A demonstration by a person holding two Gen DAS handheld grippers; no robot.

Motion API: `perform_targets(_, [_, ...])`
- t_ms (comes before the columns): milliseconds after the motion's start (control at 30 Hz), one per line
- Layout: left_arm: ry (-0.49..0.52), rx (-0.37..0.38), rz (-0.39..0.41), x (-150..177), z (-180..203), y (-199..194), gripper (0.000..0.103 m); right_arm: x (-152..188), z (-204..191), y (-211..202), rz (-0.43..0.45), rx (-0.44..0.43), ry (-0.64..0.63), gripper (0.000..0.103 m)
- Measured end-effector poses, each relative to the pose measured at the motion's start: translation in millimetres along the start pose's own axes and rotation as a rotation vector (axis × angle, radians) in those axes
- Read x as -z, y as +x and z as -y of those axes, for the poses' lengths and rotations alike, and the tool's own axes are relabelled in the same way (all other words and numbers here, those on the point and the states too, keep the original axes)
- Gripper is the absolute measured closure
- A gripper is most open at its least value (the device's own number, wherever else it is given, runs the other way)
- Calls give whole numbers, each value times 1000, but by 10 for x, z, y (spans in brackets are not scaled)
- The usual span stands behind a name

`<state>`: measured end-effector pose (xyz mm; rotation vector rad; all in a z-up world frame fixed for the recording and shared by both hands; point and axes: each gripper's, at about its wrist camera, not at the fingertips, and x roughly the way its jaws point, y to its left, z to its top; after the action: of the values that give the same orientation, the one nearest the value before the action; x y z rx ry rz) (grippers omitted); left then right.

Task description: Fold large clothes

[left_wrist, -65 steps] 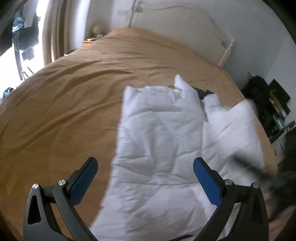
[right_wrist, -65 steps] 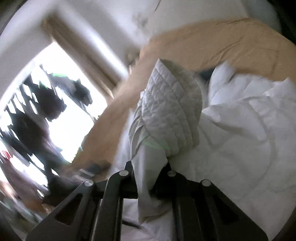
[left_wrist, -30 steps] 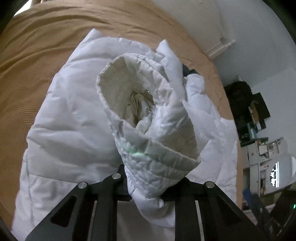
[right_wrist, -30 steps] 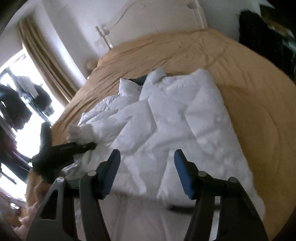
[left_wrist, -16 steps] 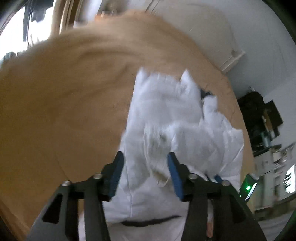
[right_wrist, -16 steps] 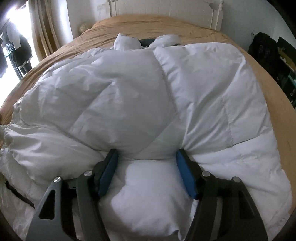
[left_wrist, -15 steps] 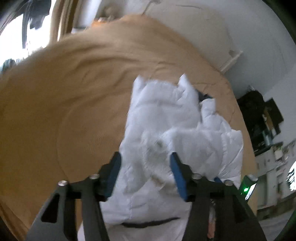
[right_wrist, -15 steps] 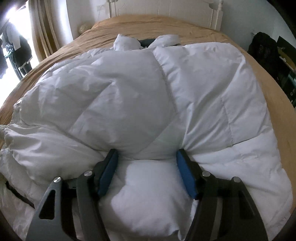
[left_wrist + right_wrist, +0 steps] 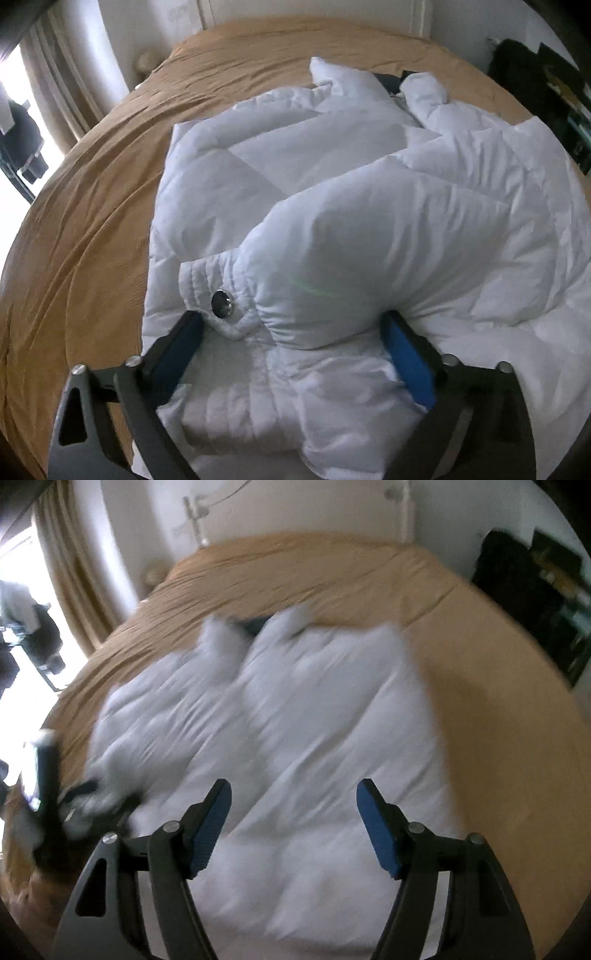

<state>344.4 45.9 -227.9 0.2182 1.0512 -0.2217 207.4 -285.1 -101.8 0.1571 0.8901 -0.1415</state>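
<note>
- Left gripper (image 9: 291, 332): jaws have just been opening and are standing wide, straddling the folded-in sleeve (image 9: 369, 258) with its snap cuff (image 9: 221, 302); pads not pinching it.
- Right gripper (image 9: 293, 827): jaws parting, nothing between them, hovering over the white puffer jacket (image 9: 314, 738).
- Jacket is lying collar-away on the tan bedspread (image 9: 332, 576), long axis running away from both grippers.

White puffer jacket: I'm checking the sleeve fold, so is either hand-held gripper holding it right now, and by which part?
Nothing is held. The left hand-held gripper has just opened around the folded sleeve; the right hand-held gripper hovers open above the jacket.
</note>
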Motion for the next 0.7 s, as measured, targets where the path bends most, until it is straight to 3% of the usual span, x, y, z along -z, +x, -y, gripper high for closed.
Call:
perform_targets(67, [-38, 33, -16, -30, -111, 89, 0, -311, 164, 176, -12, 63, 4, 32])
perform_targets(200, [-34, 37, -7, -47, -70, 127, 0, -729, 295, 720, -101, 34, 41, 32])
perform_targets(367, [-19, 37, 14, -13, 21, 58, 0, -935, 407, 1462, -176, 66, 107, 32])
perform_targets(467, [-3, 33, 25, 15, 43, 49, 0, -1019, 507, 1772, -204, 153, 120, 32])
perform_targets(600, [-5, 34, 27, 24, 32, 63, 0, -1144, 512, 1933, -225, 262, 75, 30])
perform_targets(700, [-7, 33, 31, 30, 25, 71, 0, -1175, 430, 1612, -152, 257, 47, 32])
